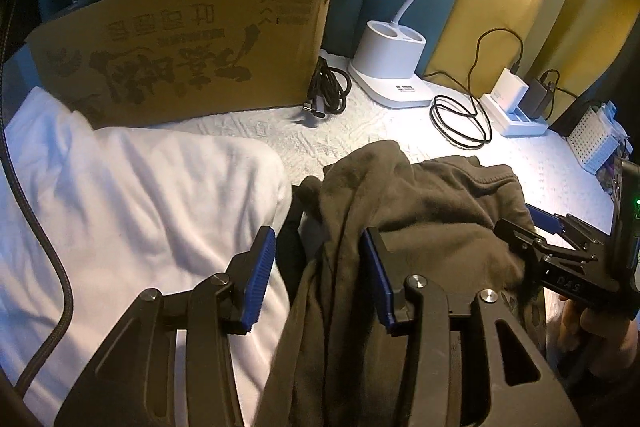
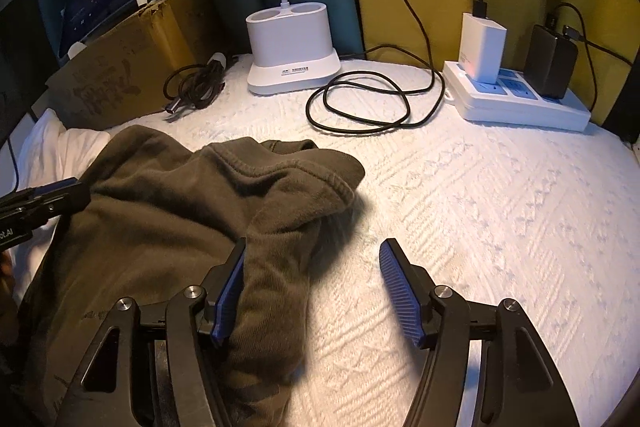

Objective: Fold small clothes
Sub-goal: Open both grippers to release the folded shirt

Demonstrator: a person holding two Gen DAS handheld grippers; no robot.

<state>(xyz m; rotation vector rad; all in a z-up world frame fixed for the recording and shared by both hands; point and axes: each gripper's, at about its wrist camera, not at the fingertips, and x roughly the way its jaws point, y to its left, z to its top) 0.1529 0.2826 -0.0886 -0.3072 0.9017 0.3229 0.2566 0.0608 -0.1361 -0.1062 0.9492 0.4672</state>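
The crumpled olive-brown cotton garment (image 2: 168,211) lies in a heap on the white textured bedcover (image 2: 480,211), at 9 o'clock of the right gripper (image 2: 312,291). Both grippers gape with cloth between the pads, unpinched; the left gripper (image 1: 320,279) straddles a fold. Judged step: arranging before folding. Next: pinch 2 edges and spread flat.

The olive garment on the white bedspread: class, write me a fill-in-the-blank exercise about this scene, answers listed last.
1. The crumpled olive garment lies on a ____ textured bedspread.
2. The left gripper has its jaws ____, with garment fabric between them.
3. Left of the garment lies a folded ____ cloth.
4. The printed cardboard box stands ____ that cloth.

Missing words: white; open; white; behind
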